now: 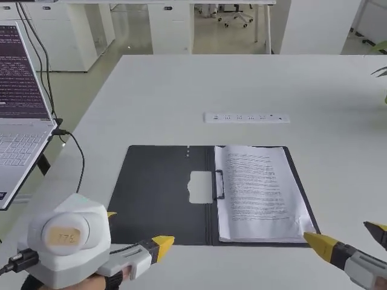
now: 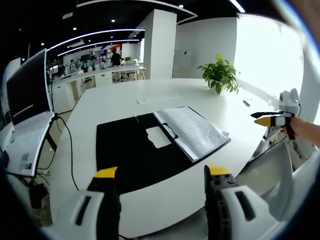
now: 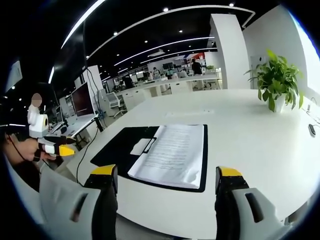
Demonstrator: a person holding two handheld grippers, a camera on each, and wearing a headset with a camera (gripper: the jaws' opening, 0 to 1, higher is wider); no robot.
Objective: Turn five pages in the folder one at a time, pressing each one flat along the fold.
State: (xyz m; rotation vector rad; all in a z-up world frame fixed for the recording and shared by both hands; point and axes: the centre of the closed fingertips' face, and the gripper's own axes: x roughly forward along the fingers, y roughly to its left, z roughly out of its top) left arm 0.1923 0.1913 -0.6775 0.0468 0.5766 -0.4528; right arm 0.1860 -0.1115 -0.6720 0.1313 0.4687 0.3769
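**Folder open flat, both grippers apart from it**

The black folder [image 1: 157, 193] lies open near the front edge of the desk [image 1: 181, 84]. Its stack of printed pages [image 1: 260, 190] is clipped on the right half, and the print is too small to read. A white power strip [image 1: 247, 118] lies beyond it, mid-desk. A laptop [image 1: 18, 121], cut off at the left edge, shows unreadable lines of text. The left gripper [image 2: 162, 172] and right gripper [image 3: 166, 171] hover at the front edge, jaws wide, holding nothing.
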